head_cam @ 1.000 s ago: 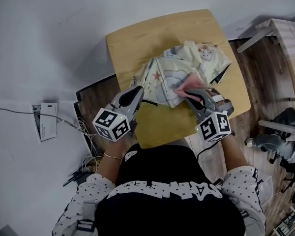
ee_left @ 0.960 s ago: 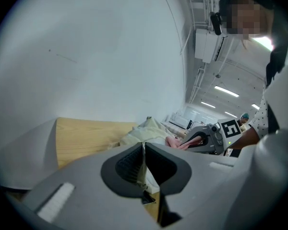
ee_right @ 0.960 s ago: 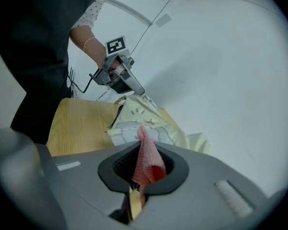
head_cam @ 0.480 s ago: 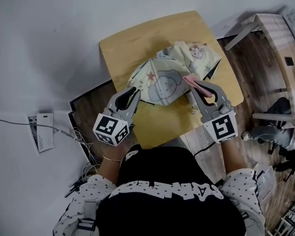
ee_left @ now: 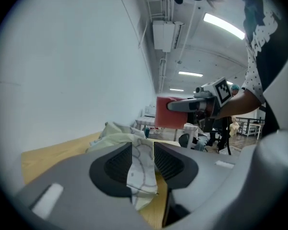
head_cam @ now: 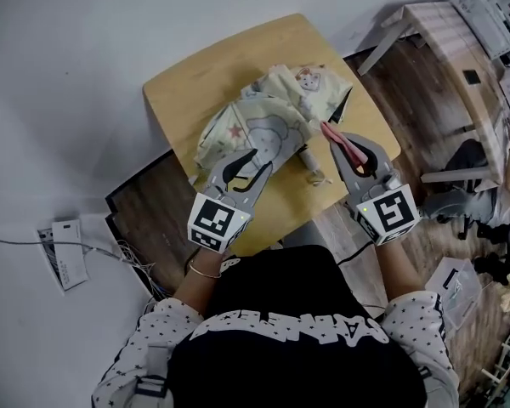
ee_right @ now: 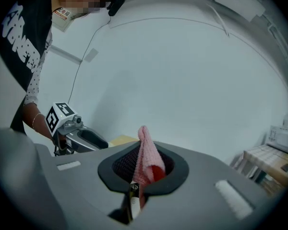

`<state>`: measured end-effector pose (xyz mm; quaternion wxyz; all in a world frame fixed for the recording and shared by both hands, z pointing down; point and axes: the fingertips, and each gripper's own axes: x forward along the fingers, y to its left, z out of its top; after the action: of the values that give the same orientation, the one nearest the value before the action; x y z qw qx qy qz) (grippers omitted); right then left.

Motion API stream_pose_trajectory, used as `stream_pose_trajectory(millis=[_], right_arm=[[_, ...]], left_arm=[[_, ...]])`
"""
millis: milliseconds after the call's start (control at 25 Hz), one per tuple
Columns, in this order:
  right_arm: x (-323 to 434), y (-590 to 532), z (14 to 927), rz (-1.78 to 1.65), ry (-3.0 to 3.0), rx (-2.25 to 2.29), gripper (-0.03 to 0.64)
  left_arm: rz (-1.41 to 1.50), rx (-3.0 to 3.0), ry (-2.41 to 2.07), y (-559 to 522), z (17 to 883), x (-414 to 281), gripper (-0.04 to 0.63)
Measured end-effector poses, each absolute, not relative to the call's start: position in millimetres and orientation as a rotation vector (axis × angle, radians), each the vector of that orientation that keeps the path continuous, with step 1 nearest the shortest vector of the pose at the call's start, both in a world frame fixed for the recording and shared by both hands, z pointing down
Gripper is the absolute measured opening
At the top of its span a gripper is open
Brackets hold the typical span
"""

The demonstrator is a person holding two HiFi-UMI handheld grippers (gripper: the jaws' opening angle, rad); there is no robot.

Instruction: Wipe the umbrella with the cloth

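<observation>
While your right gripper (head_cam: 343, 143) was clamped on the pink cloth (ee_right: 146, 153), with a fold of it standing up between the closed jaws, the cloth hung clear of the umbrella (head_cam: 268, 117) and touched nothing. The umbrella lay collapsed and crumpled across the middle of the table (head_cam: 174, 83), its printed canopy bunched up. The right gripper was just beside its right edge.

Your left gripper (ee_left: 143, 152) was at the canopy's near edge. Its jaws had just been opening, and they stood apart with a slack strip of canopy between them. I judged that the pads were not pressing it.

I could not tell how much of the canopy had been wiped, because no dirt, wet streak or cleaned patch showed on the fabric. With the cloth in the air and the canopy loose, this looked like a pause between strokes rather than the end of the job.

What seemed left was to pinch the canopy with the left gripper, spread a panel flat, and bring the cloth down across it. The folds tucked underneath would need turning up before you could reach them.
</observation>
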<state>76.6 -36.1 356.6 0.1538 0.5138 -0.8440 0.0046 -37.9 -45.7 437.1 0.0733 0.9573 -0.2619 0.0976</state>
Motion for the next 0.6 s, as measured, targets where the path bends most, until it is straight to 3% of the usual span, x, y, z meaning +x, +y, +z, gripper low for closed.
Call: stream_pose_trajectory(millis=[600], right_arm=[[119, -67, 361, 0.097, -2.577, 1.3, 0.034]], left_arm=[[0.706, 2.838, -1.065, -68, 474, 43, 0.237]])
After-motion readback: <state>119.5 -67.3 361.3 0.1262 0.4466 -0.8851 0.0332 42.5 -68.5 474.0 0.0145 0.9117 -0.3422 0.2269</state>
